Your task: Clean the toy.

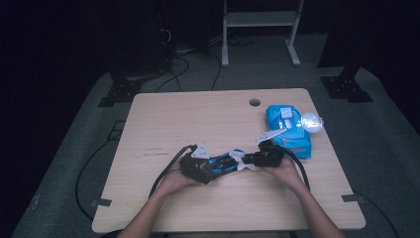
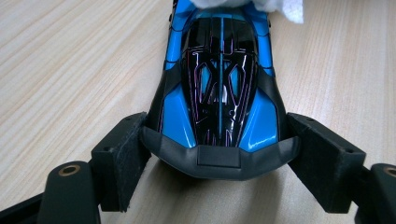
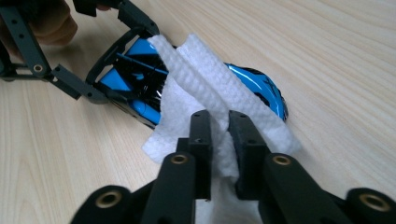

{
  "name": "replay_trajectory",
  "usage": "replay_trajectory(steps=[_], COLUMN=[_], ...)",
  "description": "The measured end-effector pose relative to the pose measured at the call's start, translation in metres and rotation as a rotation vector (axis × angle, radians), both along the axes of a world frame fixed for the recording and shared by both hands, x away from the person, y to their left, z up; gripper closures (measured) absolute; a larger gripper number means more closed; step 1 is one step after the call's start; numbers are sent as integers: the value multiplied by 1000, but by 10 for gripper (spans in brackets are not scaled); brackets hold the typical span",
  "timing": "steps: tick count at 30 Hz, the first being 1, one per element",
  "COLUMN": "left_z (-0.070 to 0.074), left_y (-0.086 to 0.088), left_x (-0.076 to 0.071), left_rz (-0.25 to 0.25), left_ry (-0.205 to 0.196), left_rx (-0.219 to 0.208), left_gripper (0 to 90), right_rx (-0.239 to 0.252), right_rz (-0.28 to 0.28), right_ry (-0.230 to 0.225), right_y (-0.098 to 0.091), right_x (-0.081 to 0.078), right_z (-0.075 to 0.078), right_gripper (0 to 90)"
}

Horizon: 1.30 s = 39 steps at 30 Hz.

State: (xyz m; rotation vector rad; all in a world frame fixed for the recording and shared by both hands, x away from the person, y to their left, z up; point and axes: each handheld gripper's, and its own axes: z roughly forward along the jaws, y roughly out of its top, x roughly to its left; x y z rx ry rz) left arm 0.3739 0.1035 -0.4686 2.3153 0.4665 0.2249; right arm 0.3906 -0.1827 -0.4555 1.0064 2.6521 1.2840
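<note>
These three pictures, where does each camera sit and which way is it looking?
High view: above the person's side, looking forward and down on the table; both forearms, the left tongs and right tongs show.
Left gripper view: rides the left tongs, looking along its jaws, which flank the toy car at its rear.
Right gripper view: rides the right tongs, whose jaws pinch a white wipe lying over the car.
Shared: all three show the car and wipe.
</note>
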Motion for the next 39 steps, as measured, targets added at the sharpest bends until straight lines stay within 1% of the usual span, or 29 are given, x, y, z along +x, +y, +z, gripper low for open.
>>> replay_trajectory(steps=[2, 6, 7, 8, 9, 10, 11, 12, 13, 14, 15, 16, 17, 19, 21, 23, 24, 25, 28, 29, 30, 31, 32, 33, 34, 35, 36, 38, 39], left_z=[0, -1, -1, -1, -1, -1, -1, -1, -1, -1, -1, -1, -1, -1, -1, -1, -1, -1, -1, -2, -1, -2, -2, -1, -1, -1, -1, -1, -1], left_y=[-1, -3, -3, -3, -3, -3, -3, -3, -3, -3, -3, -3, -3, -3, -3, -3, -3, -3, -3, -3, -2, -3, -3, -4, -4, -4, -3, -3, -3], left_x=[0, 0, 0, 0, 0, 0, 0, 0, 0, 0, 0, 0, 0, 0, 0, 0, 0, 0, 0, 0, 0, 0, 0, -1, -1, -1, -1, -1, -1], left_rz=[-4, -2, -3, -3, -2, -3, -3, -2, -2, -2, -3, -4, -4, -6, -7, -8, -9, -9, -7, -7, -9, -8, -8, -10, -10, -8, -8, -10, -10], left_ry=[-3, -4, -6, -6, -6, -6, -6, -7, -8, -10, -11, -11, -11, -11, -13, -13, -15, -15, -12, -13, -16, -15, -17, -25, -25, -31, -23, -25, -25], left_rx=[-1, -8, -8, -8, -10, -10, -10, -8, -7, -6, -4, -5, -5, -6, -3, -1, -1, -1, -6, -6, 1, -2, -1, 4, 4, 11, 8, 10, 10], left_gripper=[235, 236, 236, 236, 236, 236, 236, 236, 236, 236, 236, 236, 237, 237, 238, 237, 238, 238, 238, 238, 237, 237, 238, 238, 238, 238, 238, 238, 239], right_rx=[-9, 8, 29, 29, 40, 54, 54, 41, -28, -28, -33, -39, -39, -81, -90, -84, -65, -69, -70, -60, -60, -29, 32, 37, 37, 11, -17, -24, -18], right_rz=[6, 32, 64, 64, 76, 111, 111, 117, 112, 112, 110, 90, 90, 70, 61, 18, -9, -12, -3, 11, 26, 54, 85, 98, 98, 117, 136, 125, 119], right_ry=[-20, -45, -59, -59, -59, -56, -56, -57, -101, -101, -111, -135, -135, -141, -139, -110, -100, -100, -111, -103, -110, -114, -74, -73, -73, -90, -121, -123, -109], right_y=[3, 15, 27, 27, 34, 48, 48, 51, 56, 56, 55, 51, 51, 42, 37, 24, 16, 16, 20, 24, 30, 39, 45, 50, 50, 57, 65, 61, 57], right_x=[-2, -8, -13, -13, -15, -18, -18, -18, -20, -20, -20, -20, -20, -18, -15, -9, -7, -7, -9, -11, -13, -16, -18, -20, -20, -23, -25, -22, -20], right_z=[3, 9, 12, 12, 13, 10, 10, 9, 5, 5, 5, 7, 7, 7, 5, 3, 2, 2, 2, 2, 2, 3, 3, 2, 2, 1, 1, 2, 2], right_gripper=[824, 827, 829, 829, 831, 829, 829, 827, 813, 813, 796, 786, 786, 787, 790, 797, 810, 815, 820, 822, 823, 826, 826, 826, 826, 825, 825, 829, 831])
